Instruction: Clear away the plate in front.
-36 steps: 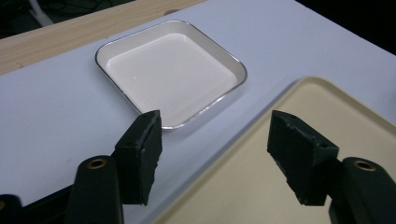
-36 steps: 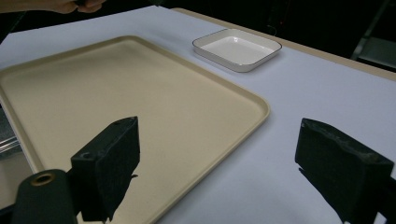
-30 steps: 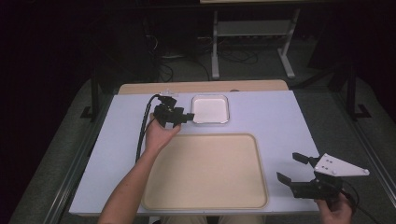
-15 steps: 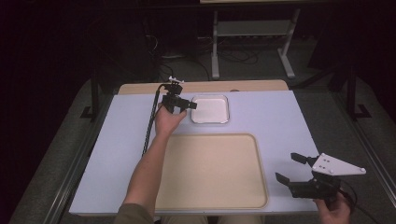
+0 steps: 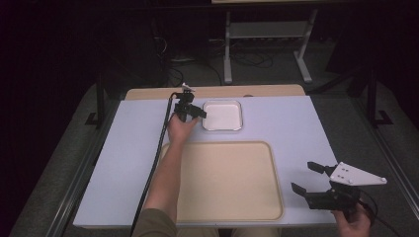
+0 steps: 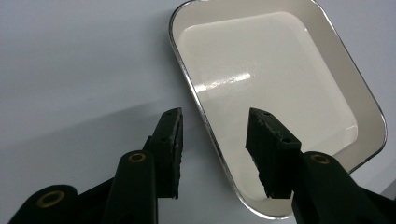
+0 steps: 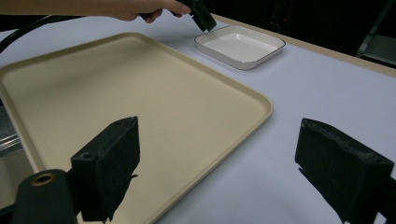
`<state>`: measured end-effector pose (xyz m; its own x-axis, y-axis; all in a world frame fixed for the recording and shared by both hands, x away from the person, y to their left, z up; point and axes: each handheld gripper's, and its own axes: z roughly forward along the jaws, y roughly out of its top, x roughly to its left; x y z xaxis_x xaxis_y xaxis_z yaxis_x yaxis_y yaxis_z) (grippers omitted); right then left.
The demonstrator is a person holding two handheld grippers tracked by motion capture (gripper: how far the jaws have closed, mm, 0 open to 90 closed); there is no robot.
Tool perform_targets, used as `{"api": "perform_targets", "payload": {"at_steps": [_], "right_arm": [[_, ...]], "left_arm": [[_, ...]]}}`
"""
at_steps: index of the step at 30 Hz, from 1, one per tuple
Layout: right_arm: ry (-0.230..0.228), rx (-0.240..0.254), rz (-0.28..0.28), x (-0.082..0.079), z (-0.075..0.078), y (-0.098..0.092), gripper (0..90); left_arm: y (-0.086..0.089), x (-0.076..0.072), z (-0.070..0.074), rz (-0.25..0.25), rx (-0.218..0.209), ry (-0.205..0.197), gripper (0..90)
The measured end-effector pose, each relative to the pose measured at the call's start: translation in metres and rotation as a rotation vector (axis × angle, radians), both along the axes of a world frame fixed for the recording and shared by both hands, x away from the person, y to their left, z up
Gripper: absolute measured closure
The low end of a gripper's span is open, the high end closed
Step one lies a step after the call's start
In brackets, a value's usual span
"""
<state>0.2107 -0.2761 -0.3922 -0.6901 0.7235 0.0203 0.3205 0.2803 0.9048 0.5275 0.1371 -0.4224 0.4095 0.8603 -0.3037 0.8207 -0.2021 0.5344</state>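
Table (image 5: 296,128), pale lilac top, seen from above the person's side. A large beige tray (image 5: 232,182) lies on its near half. A small white dish (image 5: 223,115) with a thin dark rim lies just beyond the tray's far edge, left of centre.

Left tongs (image 5: 196,114), at the dish's left rim. In the left gripper view these left tongs (image 6: 214,140) straddle that rim: one jaw stands over the bare table outside the dish, the other over the glossy floor inside it. The jaws have just been closing, yet a clear gap remains on each side of the rim and neither pad presses on it.

Right tongs (image 5: 307,177), held low at the table's near right corner, jaws wide apart and empty, well apart from the dish.
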Motion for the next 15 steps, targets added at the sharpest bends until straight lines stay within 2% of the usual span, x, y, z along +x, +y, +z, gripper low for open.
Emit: {"api": "perform_targets", "payload": {"at_steps": [7,10,12,13,15], "right_arm": [[0.001,-0.001,0.004,0.000,0.000,0.001,13.0],[0.000,-0.002,0.004,0.000,0.000,0.000,13.0],[0.001,0.001,0.002,0.001,0.000,0.000,13.0],[0.001,0.002,0.001,0.001,0.000,-0.001,13.0],[0.000,0.002,0.001,0.000,0.000,-0.001,13.0]], "left_arm": [[-0.009,0.007,-0.004,0.053,0.047,0.018,67.1],[-0.010,0.008,-0.005,0.058,0.037,0.032,71.8],[-0.013,0.010,-0.008,0.064,0.050,0.045,73.1],[-0.014,0.011,-0.010,0.060,0.064,0.064,73.7],[-0.014,0.011,-0.011,0.062,0.055,0.068,74.8]]}}
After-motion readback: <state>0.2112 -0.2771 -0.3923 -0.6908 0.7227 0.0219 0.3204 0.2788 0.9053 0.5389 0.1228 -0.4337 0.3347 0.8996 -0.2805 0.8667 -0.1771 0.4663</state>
